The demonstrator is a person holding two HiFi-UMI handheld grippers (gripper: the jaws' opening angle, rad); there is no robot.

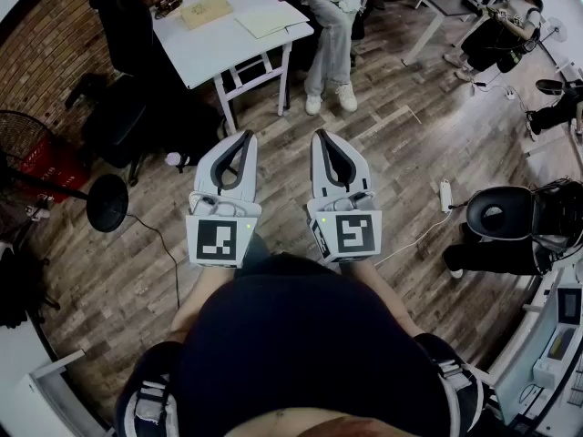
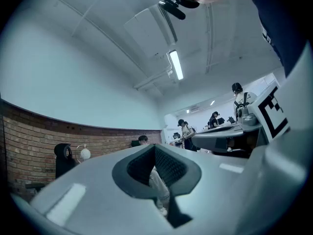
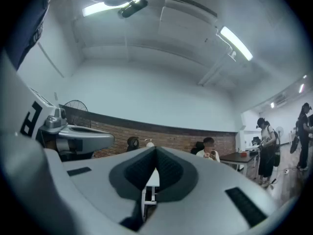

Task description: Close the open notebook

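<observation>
Ceiling strip lights [image 2: 175, 65] glow bright overhead; floor [image 1: 392, 144] evenly lit, soft shadows, heavy fisheye bending, dark vignetted corners, bluish cast.

Left gripper [image 1: 238, 141] and right gripper [image 1: 329, 141] held side by side before the torso, jaws together, empty.

No legible words or numbers; only black-and-white square markers [image 1: 219, 241] on the left gripper [image 1: 244, 137] and right gripper [image 1: 322, 137]

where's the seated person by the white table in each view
head view: top centre, seated person right of the white table
left gripper view: centre, head just above the left gripper claw tips
right gripper view: right of centre, below the middle
shared landmark: the brick wall
</observation>
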